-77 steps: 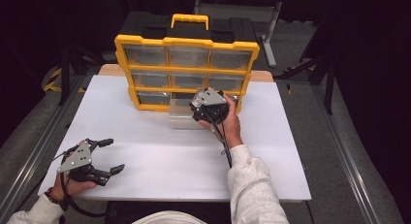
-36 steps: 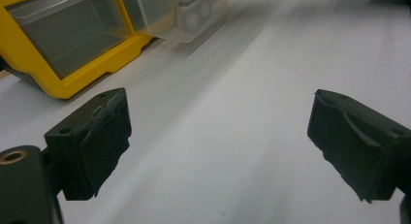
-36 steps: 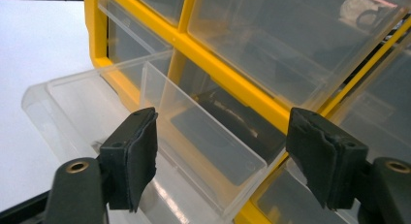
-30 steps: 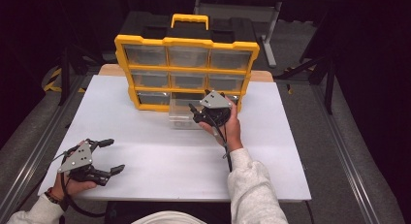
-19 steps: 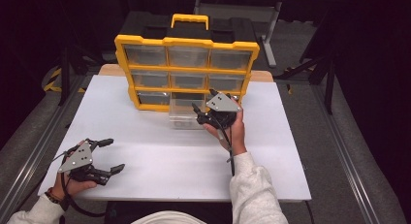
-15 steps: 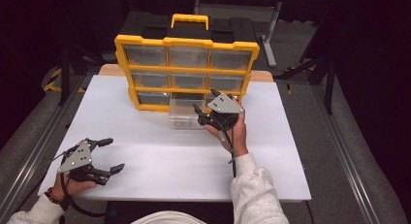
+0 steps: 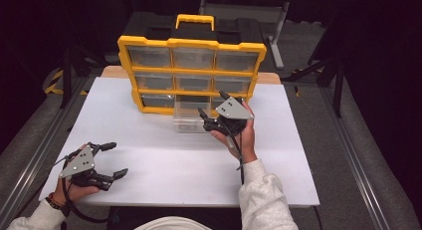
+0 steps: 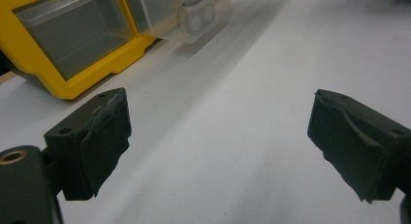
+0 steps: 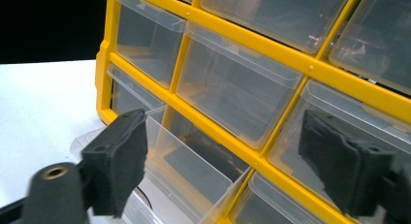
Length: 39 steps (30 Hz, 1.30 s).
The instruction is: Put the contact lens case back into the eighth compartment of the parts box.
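Note:
A yellow organiser [image 7: 191,43] with clear drawers stands upright at the back middle of the white table [image 7: 164,155]. Its bottom middle drawer [image 7: 189,119] is pulled out onto the table. My right gripper [image 7: 211,104] is open just right of that drawer, close to the organiser's bottom row. In the right gripper view the open right gripper [image 9: 223,156] frames the organiser's yellow frame [image 9: 271,64] and the pulled-out drawer [image 9: 194,178]. My left gripper [image 7: 116,159] rests open near the front left corner. In the left gripper view, the left gripper [image 8: 218,132] has bare table between its jaws, with the drawer [image 8: 194,15] far off.
Black stands and a metal frame surround the table in the dark room. A rail [image 7: 30,155] runs along the table's left side. A wide stretch of white tabletop lies between the two grippers.
My right gripper has drifted a little right and toward me and turned, staying open beside the pulled-out drawer. The left gripper has kept still.

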Available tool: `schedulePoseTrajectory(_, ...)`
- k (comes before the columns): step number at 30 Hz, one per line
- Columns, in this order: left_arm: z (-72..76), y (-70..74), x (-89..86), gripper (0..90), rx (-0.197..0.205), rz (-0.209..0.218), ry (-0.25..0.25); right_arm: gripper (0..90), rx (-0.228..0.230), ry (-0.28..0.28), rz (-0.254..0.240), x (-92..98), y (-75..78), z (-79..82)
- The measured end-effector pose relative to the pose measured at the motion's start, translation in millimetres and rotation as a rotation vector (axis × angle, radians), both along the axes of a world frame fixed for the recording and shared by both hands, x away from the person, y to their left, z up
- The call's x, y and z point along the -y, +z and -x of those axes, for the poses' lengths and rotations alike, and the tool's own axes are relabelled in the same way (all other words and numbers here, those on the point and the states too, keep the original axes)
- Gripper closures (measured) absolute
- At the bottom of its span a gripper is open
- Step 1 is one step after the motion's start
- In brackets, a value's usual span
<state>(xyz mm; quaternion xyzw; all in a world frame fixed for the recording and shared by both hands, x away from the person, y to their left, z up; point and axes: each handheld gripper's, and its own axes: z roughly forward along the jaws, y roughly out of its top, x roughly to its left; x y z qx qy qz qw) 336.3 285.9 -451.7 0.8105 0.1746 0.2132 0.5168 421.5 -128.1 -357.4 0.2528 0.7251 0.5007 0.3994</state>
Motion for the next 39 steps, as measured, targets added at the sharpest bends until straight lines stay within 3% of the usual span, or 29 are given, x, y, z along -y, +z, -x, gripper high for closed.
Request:
schedulePoseTrajectory(9,0.1,-0.2,0.5,9.5,-0.004,-0.005,-0.004,13.3,0.01,0.011,0.016,-1.3,3.2,9.5)
schedulePoseTrajectory(19,-0.1,0.0,-0.4,9.3,-0.001,-0.005,-0.005,12.9,-0.001,0.051,-0.014,8.3,5.2,19.4)
schedulePoseTrajectory(27,0.5,0.0,0.0,9.2,-0.001,-0.001,-0.008,12.8,0.014,0.062,0.031,8.3,4.4,29.6)
schedulePoseTrajectory(39,0.7,0.2,0.3,9.3,-0.001,-0.006,-0.006,12.8,0.016,0.071,0.043,14.7,4.0,40.5)
